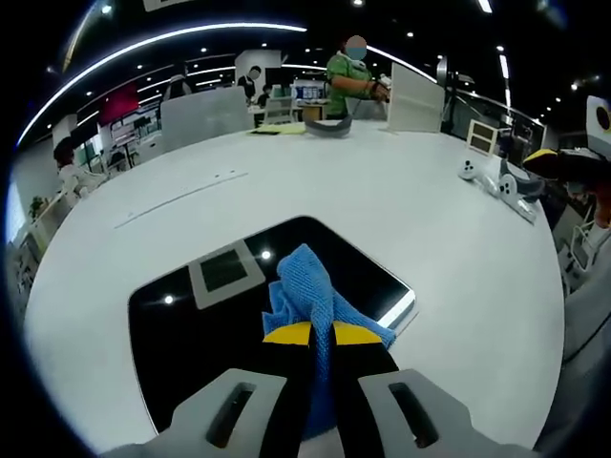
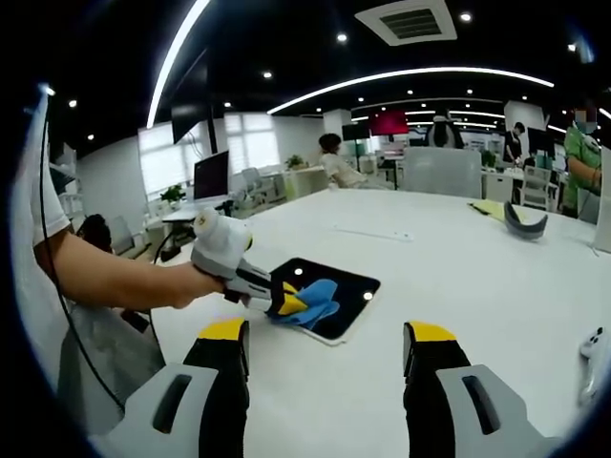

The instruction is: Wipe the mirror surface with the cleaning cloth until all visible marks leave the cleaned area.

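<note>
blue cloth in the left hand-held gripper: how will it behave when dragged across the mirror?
Probably floppy: the blue cloth bunches into folds beyond the left hand-held gripper, so it may crumple rather than stay spread. Its woven texture suggests it is light. The mirror lies flat on the table, looks glossy, and might slide if pushed sideways.

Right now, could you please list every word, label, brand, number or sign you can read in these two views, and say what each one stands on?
None can be read.
Mirror: no print on it, just reflected ceiling lights.
Blue cleaning cloth: no tag or lettering.
Left gripper and right gripper: yellow-tipped jaws carry no marking.
Red panel at the far wall: too small and blurred for any text.
White table: no label.
</note>
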